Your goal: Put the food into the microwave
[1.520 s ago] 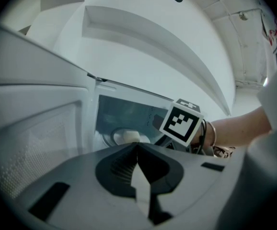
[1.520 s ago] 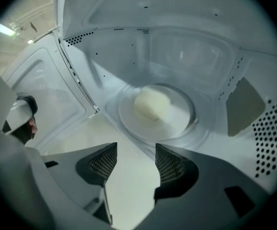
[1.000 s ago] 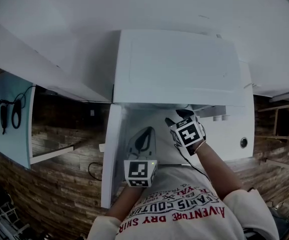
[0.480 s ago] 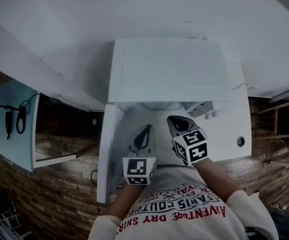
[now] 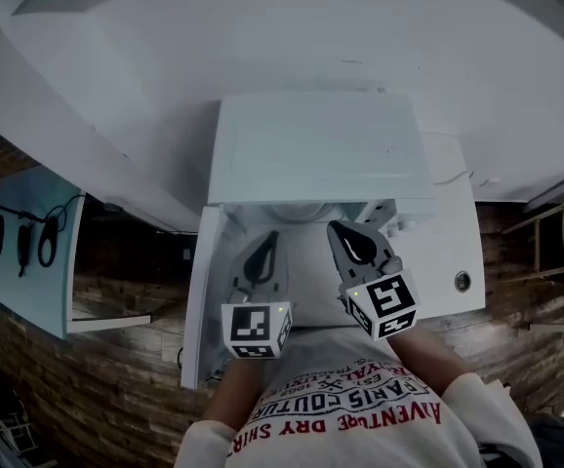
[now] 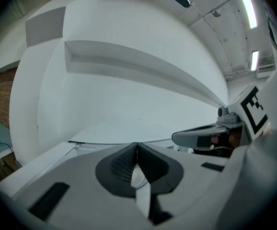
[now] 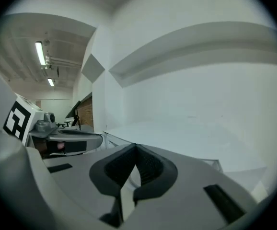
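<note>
left gripper [image 5: 263, 258] and right gripper [image 5: 352, 244] hang side by side before the microwave [image 5: 313, 146], near the counter's [image 5: 450, 252] front edge, both jaws closed, empty.

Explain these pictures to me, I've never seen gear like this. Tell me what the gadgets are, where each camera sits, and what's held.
A person wears a camera on the head and holds a two-jaw gripper in each hand. The head view looks down on a white microwave with its door swung open at the left, on a white counter. The other two pictures come from cameras riding on the grippers, looking along their jaws. The left gripper and the right gripper are both shut, with nothing between the jaws. No food shows in any picture.
</note>
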